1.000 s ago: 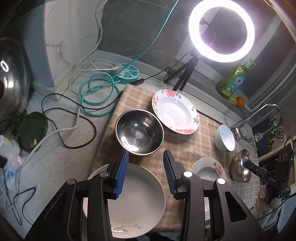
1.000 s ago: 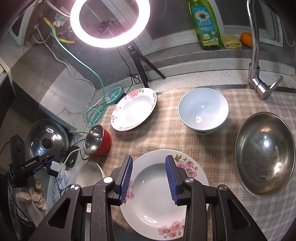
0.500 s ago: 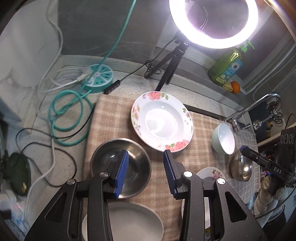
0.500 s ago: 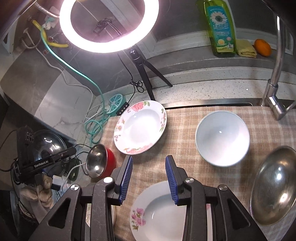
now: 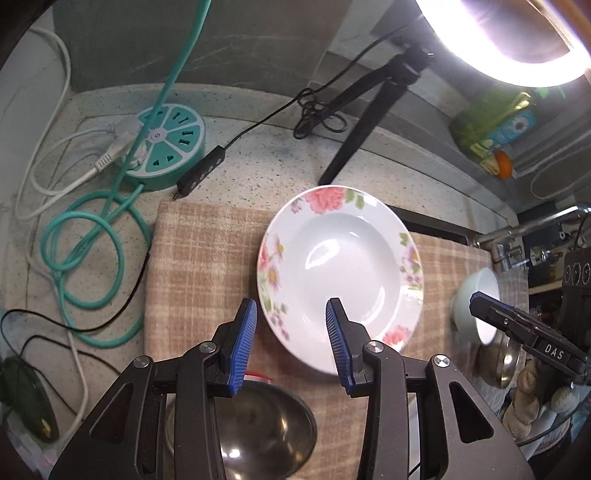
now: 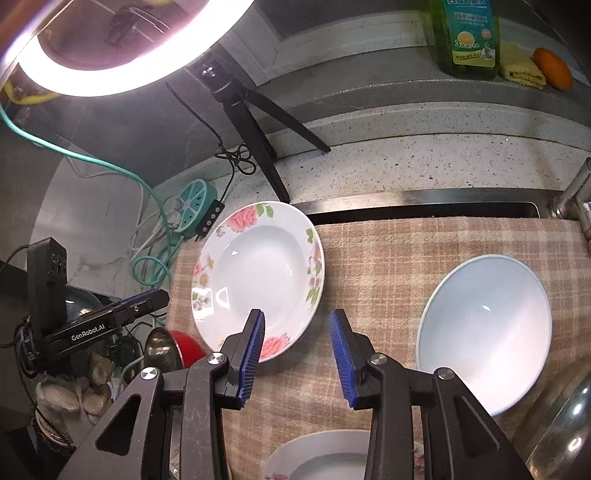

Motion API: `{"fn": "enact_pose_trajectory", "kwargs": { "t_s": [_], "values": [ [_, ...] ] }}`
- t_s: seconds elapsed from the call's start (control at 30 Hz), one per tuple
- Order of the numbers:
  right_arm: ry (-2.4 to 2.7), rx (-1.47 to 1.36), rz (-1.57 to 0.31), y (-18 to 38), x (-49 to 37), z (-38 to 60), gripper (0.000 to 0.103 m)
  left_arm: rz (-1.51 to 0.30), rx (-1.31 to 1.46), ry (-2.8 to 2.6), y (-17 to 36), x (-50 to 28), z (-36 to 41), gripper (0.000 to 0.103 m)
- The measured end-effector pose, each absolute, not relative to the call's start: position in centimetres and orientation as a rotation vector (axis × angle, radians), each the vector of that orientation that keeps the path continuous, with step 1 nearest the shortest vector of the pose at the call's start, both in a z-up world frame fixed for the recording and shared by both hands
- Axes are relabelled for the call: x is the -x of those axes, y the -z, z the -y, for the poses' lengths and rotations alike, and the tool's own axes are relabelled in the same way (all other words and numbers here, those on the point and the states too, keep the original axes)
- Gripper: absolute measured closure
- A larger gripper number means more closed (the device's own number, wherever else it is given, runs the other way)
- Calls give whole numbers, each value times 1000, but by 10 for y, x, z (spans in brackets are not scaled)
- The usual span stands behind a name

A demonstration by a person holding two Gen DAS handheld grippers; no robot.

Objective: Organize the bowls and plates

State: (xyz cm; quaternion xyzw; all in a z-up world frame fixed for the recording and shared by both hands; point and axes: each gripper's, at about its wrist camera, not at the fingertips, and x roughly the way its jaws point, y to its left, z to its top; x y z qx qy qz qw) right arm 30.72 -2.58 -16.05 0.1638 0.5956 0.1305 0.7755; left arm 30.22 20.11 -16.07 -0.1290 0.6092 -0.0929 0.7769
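A floral-rimmed deep plate [image 5: 340,280] lies on the checked cloth [image 5: 199,258]; it also shows in the right wrist view [image 6: 258,273]. My left gripper [image 5: 290,341] is open and empty, its jaws over the plate's near-left rim. My right gripper [image 6: 297,354] is open and empty, just right of the plate's near edge. A steel bowl [image 5: 258,428] sits under the left gripper. A pale blue bowl [image 6: 484,343] stands on the cloth to the right. A second floral plate [image 6: 325,458] lies below the right gripper.
A ring light tripod [image 6: 251,122] stands behind the plate. A teal power strip [image 5: 166,147] and coiled cables [image 5: 88,258] lie left of the cloth. A second steel bowl [image 6: 561,435] is at far right. Dish soap [image 6: 465,33] and an orange [image 6: 554,68] sit on the ledge.
Both grippers have moved forward toward the floral plate at the back. The steel bowl and near plates have slid down under the grippers. Both stay open.
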Motion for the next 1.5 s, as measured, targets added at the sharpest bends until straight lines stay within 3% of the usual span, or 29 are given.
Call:
{"fn": "enact_pose_trajectory", "kwargs": {
  "t_s": [0.8,0.93,1.17,1.23,1.5],
  "values": [
    [-202,-288,-1399,218,-358,7,70,-1408,262,207,212,-337,-193,69],
    [-197,-289,-1409,222,-361,6,78,-1415,264,214,217,-338,-188,79],
    [-212,-299,-1421,228,-363,4,84,-1412,231,215,220,-341,-177,82],
    [-221,-316,-1423,228,-363,2,92,-1406,214,212,219,-341,-175,83],
    [-210,-318,-1415,223,-359,0,91,-1402,234,202,216,-338,-177,83]
  ]
}}
